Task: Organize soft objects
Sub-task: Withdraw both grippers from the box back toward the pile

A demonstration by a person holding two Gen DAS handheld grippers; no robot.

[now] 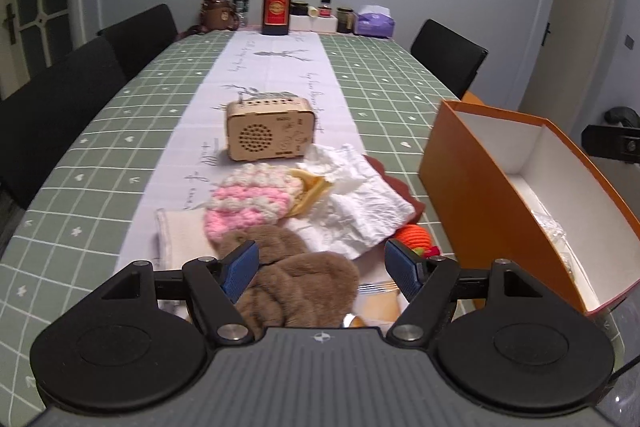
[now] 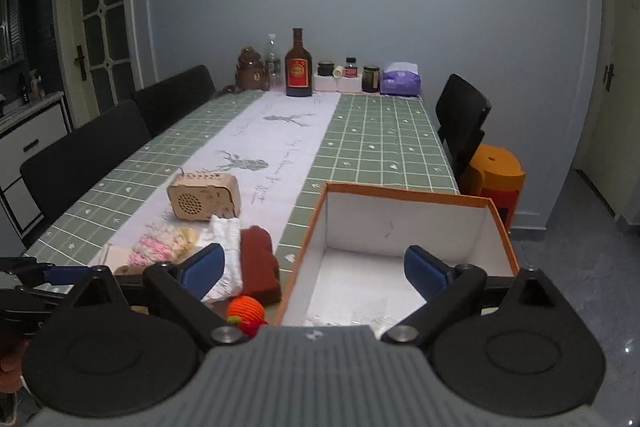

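Jaws apart on both my grippers: left gripper (image 1: 320, 267) over the brown plush (image 1: 304, 283) at lower centre; I should clamp its bulk before lifting toward the orange box (image 2: 400, 223) under my right gripper (image 2: 316, 267).

Long dining table (image 1: 120, 131) under green grid-patterned cloth with a white printed runner down the centre. Frame centre: perforated wooden radio box (image 1: 269, 129). Lower centre: heaped soft items (image 1: 280, 211). Right: open orange cardboard box (image 1: 476, 187). Top centre, far end: bottles and jars (image 1: 276, 3).
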